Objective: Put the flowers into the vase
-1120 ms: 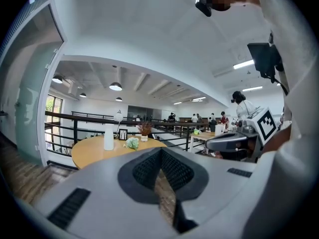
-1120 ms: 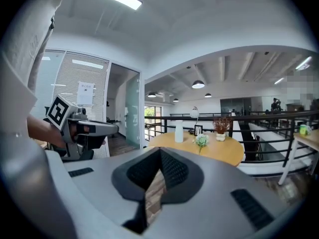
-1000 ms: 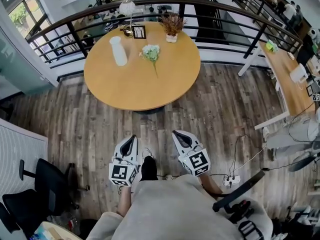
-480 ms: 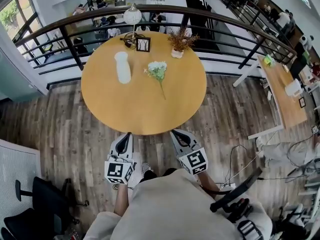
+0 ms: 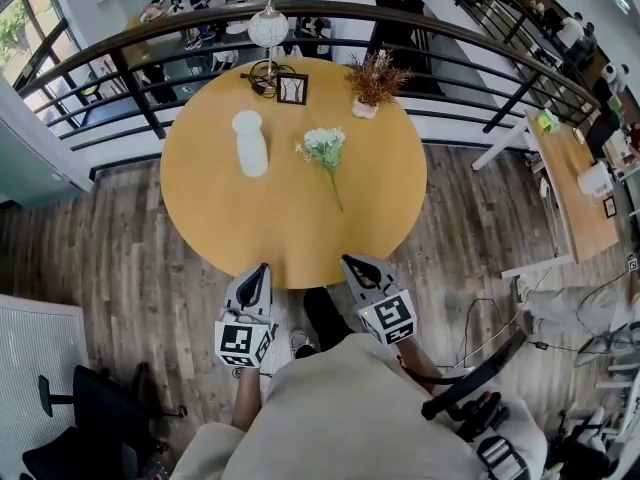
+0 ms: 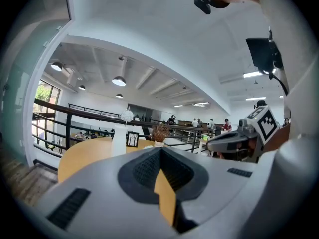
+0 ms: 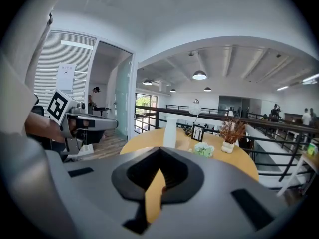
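In the head view, the person is standing at the near edge of the round table (image 5: 290, 228). The flowers (image 5: 325, 152) are lying flat on the wood near the middle, with the stem pointing toward the person, so I think the stem is easy to take from this side. The white vase (image 5: 250, 143) is standing upright just to the left of them, apart from them and with nothing in it. The left gripper (image 5: 262, 267) and the right gripper (image 5: 349, 261) are being held low and side by side at the table's near rim, both pointing toward the table and well short of the flowers.

In the left gripper view, the jaws of the left gripper (image 6: 160, 151) are pressing together with nothing between them. It is pointing almost level across the table, toward the vase (image 6: 118, 140).

In the right gripper view, the right gripper (image 7: 159, 151) is also closed and empty, tipping a little downward. The flowers (image 7: 204, 150) are lying ahead and slightly right, so this hand seems better placed to reach them, but its jaws must open first.
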The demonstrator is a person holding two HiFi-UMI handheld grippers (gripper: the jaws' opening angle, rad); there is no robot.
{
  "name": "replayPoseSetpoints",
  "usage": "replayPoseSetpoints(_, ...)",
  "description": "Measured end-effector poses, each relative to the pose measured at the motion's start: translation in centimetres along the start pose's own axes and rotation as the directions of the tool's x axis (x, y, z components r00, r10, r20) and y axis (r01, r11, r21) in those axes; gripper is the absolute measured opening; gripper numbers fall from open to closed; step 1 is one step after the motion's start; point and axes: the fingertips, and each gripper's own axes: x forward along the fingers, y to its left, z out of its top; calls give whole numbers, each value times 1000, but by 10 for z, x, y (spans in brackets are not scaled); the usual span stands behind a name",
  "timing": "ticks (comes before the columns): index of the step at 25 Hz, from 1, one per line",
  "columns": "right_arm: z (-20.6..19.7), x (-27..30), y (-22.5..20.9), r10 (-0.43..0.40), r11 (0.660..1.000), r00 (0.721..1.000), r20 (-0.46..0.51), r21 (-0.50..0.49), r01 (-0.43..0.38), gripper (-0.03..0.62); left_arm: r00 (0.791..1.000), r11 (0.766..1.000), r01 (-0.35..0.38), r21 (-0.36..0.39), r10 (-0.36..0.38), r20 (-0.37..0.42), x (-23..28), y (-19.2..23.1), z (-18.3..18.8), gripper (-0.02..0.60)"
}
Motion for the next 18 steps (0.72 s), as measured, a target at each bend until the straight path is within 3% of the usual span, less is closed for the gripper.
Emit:
replayPoseSetpoints(12, 17, 113, -82, 49, 997, 999, -13, 62, -49, 8, 994, 994, -76, 76, 82, -76, 112, 92, 14, 6)
replayPoseSetpoints(18, 17, 155, -127, 47, 994, 998, -40, 100, -42, 8, 987, 991, -113, 69, 120, -106, 147, 117, 18, 6)
